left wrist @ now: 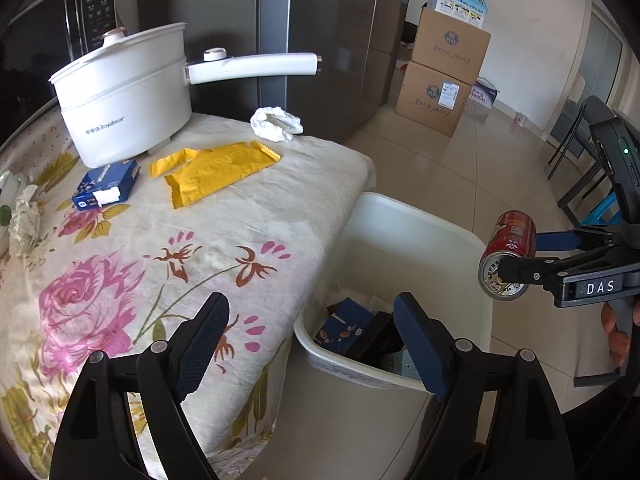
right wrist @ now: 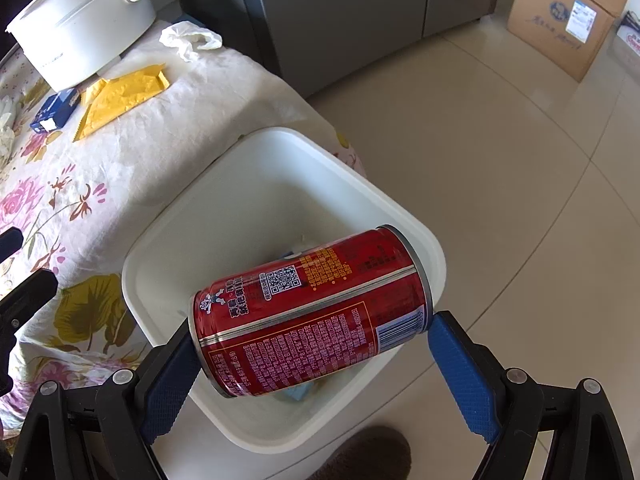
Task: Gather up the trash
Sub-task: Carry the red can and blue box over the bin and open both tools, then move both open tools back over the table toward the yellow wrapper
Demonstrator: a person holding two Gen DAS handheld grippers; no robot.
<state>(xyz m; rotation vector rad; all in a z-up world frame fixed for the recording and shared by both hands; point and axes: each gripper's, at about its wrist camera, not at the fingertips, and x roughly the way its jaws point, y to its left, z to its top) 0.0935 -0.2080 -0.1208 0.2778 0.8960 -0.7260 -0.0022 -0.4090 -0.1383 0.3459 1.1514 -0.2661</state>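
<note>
Pot: we see a white electric pot (left wrist: 124, 96) with a long handle standing at the back of the worktop (left wrist: 256, 240).
Cloth: we note a floral cloth covers the worktop.
Fridge: we find a dark grey fridge (left wrist: 320, 40) behind the worktop.
Boxes: we count two stacked cardboard boxes (left wrist: 444, 72) on the tiled floor (left wrist: 460, 168).
Chair: we see a dark chair (left wrist: 580, 152) at the right.
</note>
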